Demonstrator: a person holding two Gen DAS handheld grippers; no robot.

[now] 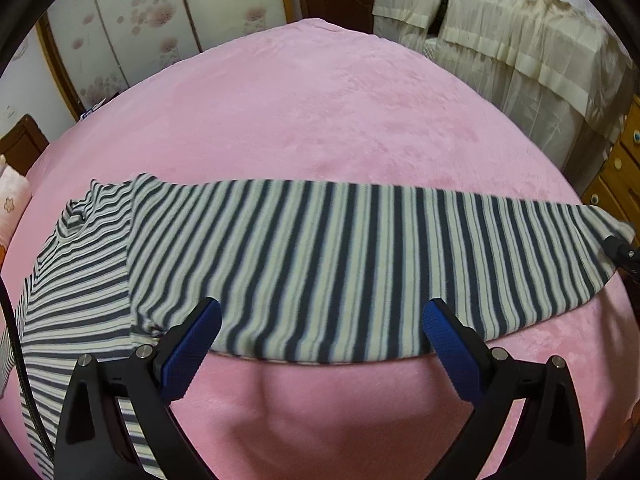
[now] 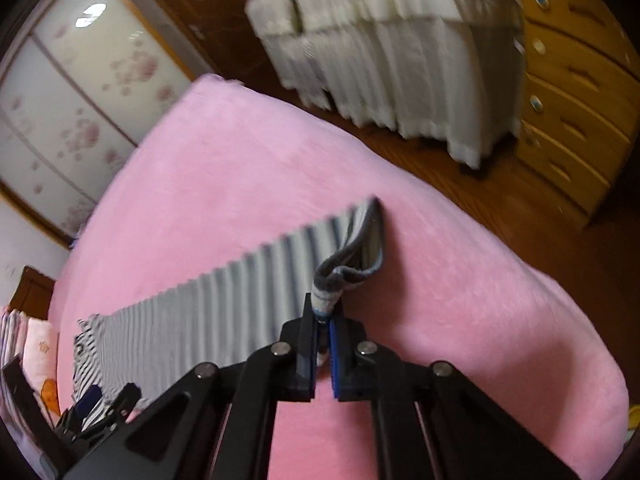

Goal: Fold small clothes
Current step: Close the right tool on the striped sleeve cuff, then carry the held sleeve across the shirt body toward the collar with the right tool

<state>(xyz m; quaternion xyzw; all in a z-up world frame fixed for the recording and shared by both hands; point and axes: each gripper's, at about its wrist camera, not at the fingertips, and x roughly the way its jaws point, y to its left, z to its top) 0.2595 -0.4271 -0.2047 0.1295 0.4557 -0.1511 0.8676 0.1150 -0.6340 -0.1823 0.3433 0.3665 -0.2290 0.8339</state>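
Starting at the left, your left gripper stands with its jaws wide apart over the near hem of the striped top, pads to either side of the cloth and nothing pinched yet. The top lies flat on the pink bed cover, closer to its near edge than its far one. Its long axis runs across the bed, parallel to that near edge. The collar end points to the left, towards the pillow side, and the bottom end points right.

At the right end, your right gripper is clamped together on a bunched corner of the fabric, which stands up slightly off the cover.

The risks, as I judge them: you hold only one end, so lifting now would drag the loose left side and skew the stripes. The right pinch is on a small wad near the pad tips, so a sharp pull could slip it free. If the left jaws close too deep, they may catch the plush cover along with the hem.
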